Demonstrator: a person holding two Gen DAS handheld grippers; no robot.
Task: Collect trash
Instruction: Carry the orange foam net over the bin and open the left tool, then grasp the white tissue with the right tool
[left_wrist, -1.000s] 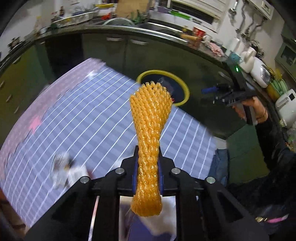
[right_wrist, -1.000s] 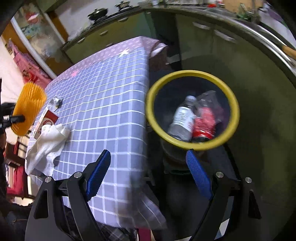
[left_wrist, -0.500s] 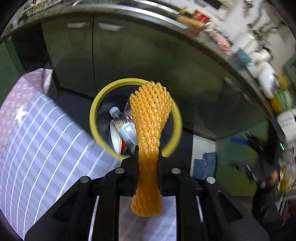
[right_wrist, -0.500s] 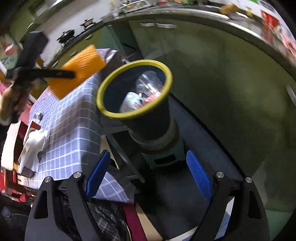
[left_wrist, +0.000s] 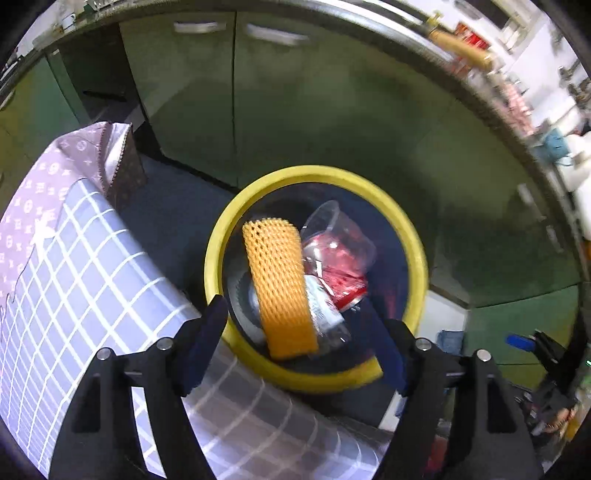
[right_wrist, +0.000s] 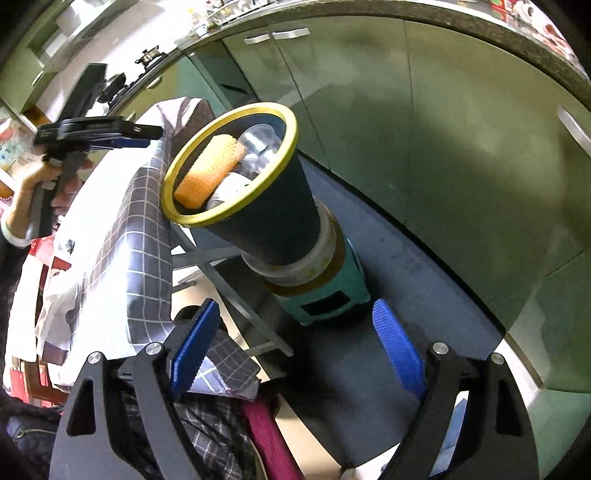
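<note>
The orange foam net sleeve lies inside the dark trash bin with a yellow rim, on top of a clear plastic cup, a red wrapper and a bottle. My left gripper is open and empty just above the bin's near rim. In the right wrist view the net shows in the bin, and the left gripper hovers left of the rim. My right gripper is open and empty, low beside the table.
The table with a blue checked cloth stands left of the bin. White crumpled paper lies on it. The bin stands on a teal stool. Green cabinets are behind. Plaid fabric and a red strap hang below my right gripper.
My left gripper opened and let go of the orange net, which dropped into the bin. The right gripper drew back and lower, away from the bin.
</note>
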